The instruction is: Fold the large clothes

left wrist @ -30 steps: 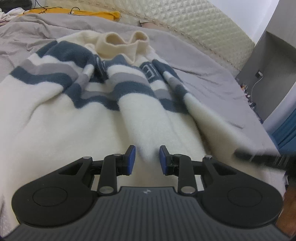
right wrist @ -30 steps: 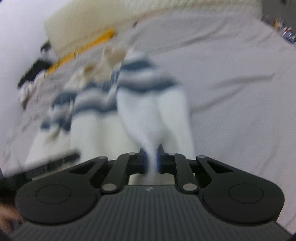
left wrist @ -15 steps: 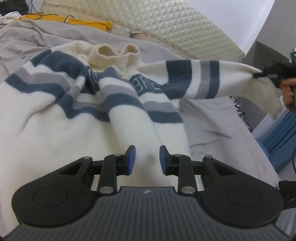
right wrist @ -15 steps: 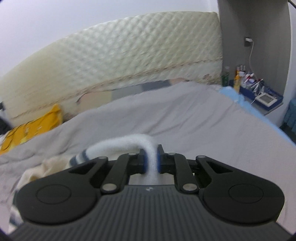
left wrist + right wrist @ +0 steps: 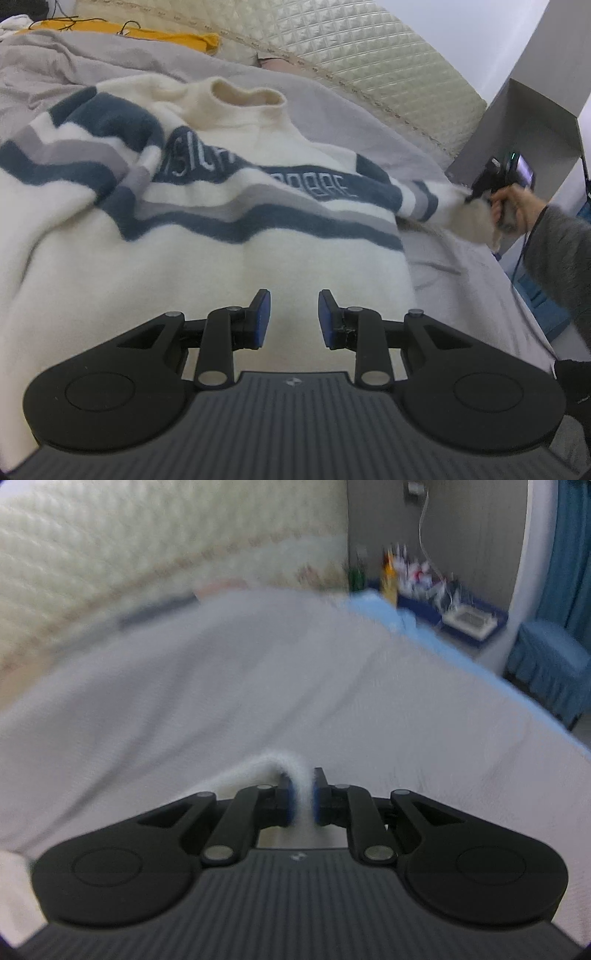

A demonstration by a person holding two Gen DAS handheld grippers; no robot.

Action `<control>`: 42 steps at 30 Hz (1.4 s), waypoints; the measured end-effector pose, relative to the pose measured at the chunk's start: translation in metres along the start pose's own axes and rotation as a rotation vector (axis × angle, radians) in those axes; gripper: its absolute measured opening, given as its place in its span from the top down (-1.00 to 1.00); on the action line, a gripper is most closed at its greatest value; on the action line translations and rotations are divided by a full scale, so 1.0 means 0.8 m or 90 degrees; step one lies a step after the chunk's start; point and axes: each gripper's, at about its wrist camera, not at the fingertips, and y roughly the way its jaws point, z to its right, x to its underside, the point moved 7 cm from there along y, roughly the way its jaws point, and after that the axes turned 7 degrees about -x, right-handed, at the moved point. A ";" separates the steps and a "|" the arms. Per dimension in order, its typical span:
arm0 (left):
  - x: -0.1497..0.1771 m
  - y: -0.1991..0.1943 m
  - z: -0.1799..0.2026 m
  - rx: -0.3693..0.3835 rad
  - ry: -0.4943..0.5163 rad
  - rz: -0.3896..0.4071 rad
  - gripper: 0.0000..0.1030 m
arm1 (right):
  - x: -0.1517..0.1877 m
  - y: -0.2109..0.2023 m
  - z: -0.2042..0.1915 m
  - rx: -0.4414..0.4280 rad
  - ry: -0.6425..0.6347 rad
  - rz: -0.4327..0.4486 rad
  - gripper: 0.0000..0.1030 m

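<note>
A cream sweater (image 5: 207, 258) with navy and grey stripes lies face up on the grey bed, collar toward the headboard. My left gripper (image 5: 293, 317) is open and empty, just above the sweater's lower body. My right gripper (image 5: 303, 797) is shut on the cream cuff of the sweater's right sleeve (image 5: 258, 771). In the left wrist view the right gripper (image 5: 476, 192) holds that sleeve (image 5: 413, 199) stretched out to the right, off the sweater's body. The left sleeve lies bunched over the chest at the left.
A grey bedsheet (image 5: 258, 672) covers the bed. A quilted cream headboard (image 5: 369, 59) runs along the far side. A yellow cloth (image 5: 166, 35) lies at the back left. A bedside table with small items (image 5: 443, 598) and a blue stool (image 5: 550, 661) stand beyond the right edge.
My right gripper has pulled the right sleeve off the sweater's body and out to the right, lowering it toward the bed. The chest lettering now shows. My left gripper stayed open over the hem.
</note>
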 end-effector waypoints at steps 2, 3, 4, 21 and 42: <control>-0.003 0.004 -0.005 -0.002 -0.007 -0.002 0.37 | 0.012 0.034 0.013 -0.008 0.002 -0.025 0.73; -0.004 0.005 -0.007 -0.004 -0.009 -0.002 0.37 | 0.016 0.044 0.014 -0.017 0.002 -0.030 0.72; -0.005 0.006 -0.010 -0.005 -0.011 -0.003 0.37 | 0.018 0.051 0.014 -0.030 0.001 -0.034 0.69; 0.001 -0.010 0.002 -0.020 0.027 0.001 0.37 | 0.028 -0.091 -0.058 -0.085 -0.066 0.061 -0.55; 0.024 -0.096 0.045 0.032 0.067 0.073 0.36 | 0.289 -0.425 -0.207 -0.352 -0.117 0.098 -0.55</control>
